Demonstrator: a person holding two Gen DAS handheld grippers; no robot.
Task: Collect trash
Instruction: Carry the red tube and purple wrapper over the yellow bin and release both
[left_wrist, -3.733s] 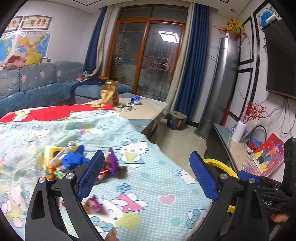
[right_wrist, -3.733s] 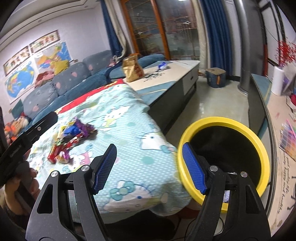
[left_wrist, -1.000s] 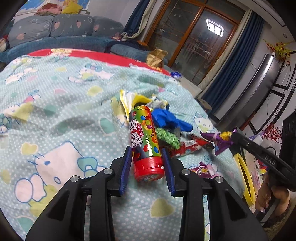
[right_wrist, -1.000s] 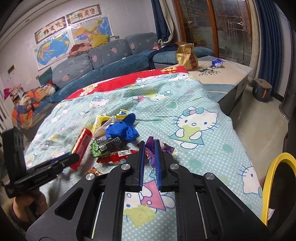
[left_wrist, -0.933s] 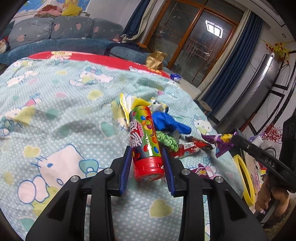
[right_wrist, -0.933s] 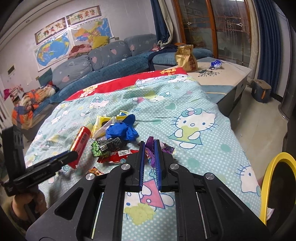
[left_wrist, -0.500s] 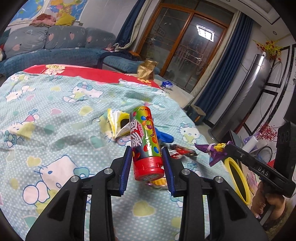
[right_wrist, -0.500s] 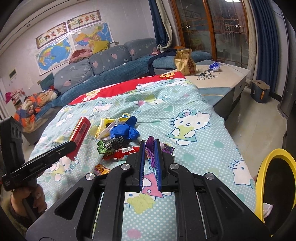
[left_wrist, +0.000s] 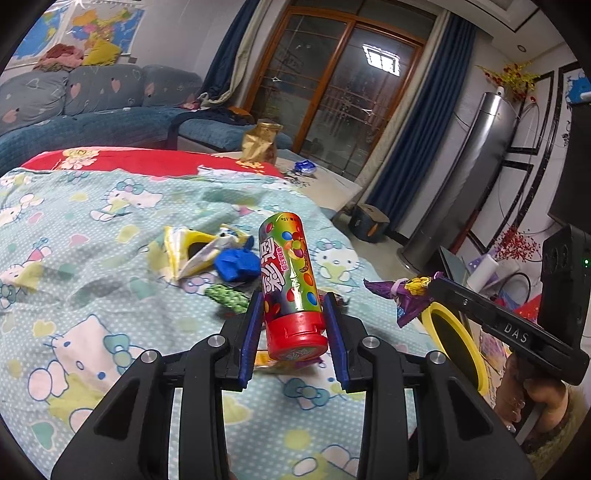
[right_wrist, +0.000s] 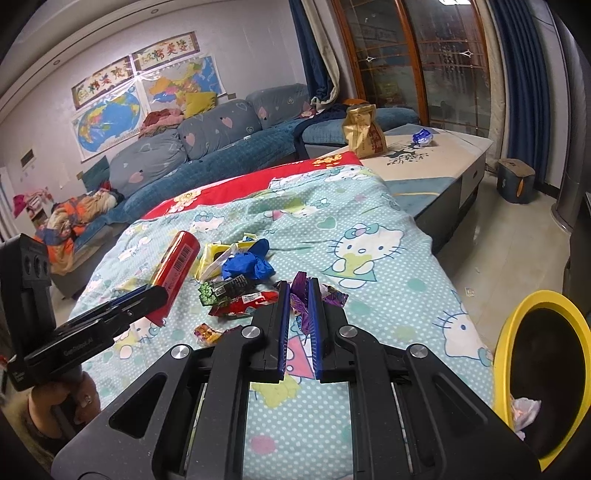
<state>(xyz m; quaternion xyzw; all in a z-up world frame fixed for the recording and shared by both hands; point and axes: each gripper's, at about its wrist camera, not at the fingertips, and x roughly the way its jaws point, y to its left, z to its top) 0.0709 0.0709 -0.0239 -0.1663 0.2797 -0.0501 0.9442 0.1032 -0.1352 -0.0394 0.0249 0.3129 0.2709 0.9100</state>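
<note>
My left gripper (left_wrist: 293, 314) is shut on a candy tube (left_wrist: 290, 280) with a red cap, held in the air above the Hello Kitty blanket (left_wrist: 92, 295). In the right wrist view the same candy tube (right_wrist: 175, 266) shows at the left, lifted. My right gripper (right_wrist: 298, 295) is shut on a purple wrapper (right_wrist: 300, 291); the left wrist view shows that purple wrapper (left_wrist: 404, 299) hanging from its tip. More trash lies on the blanket: a blue crumpled piece (right_wrist: 245, 266), a yellow packet (right_wrist: 212, 258), a green-black wrapper (right_wrist: 221, 288), a red wrapper (right_wrist: 243, 301). The yellow-rimmed bin (right_wrist: 509, 332) stands at the right.
A gold snack bag (right_wrist: 364, 131) and a small blue wrapper (right_wrist: 422, 137) sit on the low table (right_wrist: 436, 158) beyond the blanket. A blue sofa (right_wrist: 207, 147) runs along the back wall. A person's hand (right_wrist: 59, 402) holds the left gripper's handle.
Both grippers have risen away from the trash pile, each keeping its load. The candy tube now hangs higher over the blanket, and the yellow bin shows more in both views.
</note>
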